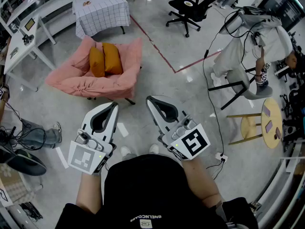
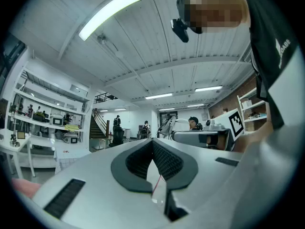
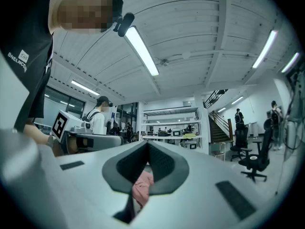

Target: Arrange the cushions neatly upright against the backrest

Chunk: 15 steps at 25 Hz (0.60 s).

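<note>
Left tool point(image 1: 113, 105), right tool point(image 1: 149, 100) closed; orange cushions point(image 1: 113, 57) upright

Operator in black T-shirt point(image 1: 143, 185) with white lettering.
Pale grey shells, black linings on left tool point(image 1: 113, 105) and right tool point(image 1: 150, 99), each bearing a marker cube point(image 1: 193, 143).

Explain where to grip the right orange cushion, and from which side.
Probably the top edge of the right cushion, coming from the open front of the pink sofa: it stands upright against the backrest, with the other cushion close beside it, so top and front look free.
</note>
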### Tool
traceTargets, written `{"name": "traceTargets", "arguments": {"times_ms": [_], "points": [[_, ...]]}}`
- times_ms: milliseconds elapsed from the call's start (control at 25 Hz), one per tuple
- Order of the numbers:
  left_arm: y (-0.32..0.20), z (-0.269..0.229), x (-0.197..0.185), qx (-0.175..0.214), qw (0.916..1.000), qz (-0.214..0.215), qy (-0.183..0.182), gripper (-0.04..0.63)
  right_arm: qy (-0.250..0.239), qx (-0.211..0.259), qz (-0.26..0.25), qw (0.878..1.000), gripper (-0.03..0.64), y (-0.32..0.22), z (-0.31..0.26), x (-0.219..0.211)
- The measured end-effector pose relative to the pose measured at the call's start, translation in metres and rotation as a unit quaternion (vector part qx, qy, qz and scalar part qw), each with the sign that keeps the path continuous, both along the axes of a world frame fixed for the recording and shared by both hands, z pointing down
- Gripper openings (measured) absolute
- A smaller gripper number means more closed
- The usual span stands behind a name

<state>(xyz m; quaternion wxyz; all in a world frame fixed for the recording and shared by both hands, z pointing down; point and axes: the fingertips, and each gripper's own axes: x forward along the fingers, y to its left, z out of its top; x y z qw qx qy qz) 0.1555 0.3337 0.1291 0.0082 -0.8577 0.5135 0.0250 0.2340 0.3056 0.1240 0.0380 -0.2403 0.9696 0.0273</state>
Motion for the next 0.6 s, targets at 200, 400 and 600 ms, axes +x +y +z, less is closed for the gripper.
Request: {"name": "traceTargets", "arguments": {"times_ms": [200, 400, 600], "points": [[0.001, 0.003, -0.008, -0.002, 1.0, -0.007, 0.007, 0.012, 0.004, 0.0, 0.0, 1.0, 0.0, 0.001, 0.001, -0.007], [0.002, 0.008, -0.018, -0.004, 0.9999, -0.012, 0.003, 0.011, 0.003, -0.008, -0.009, 1.0, 0.0, 0.002, 0.003, -0.017], [0.006, 0.015, -0.04, -0.002, 0.9999, -0.015, 0.003, 0.012, 0.013, -0.007, -0.011, 1.0, 0.002, 0.007, 0.011, -0.04]]}}
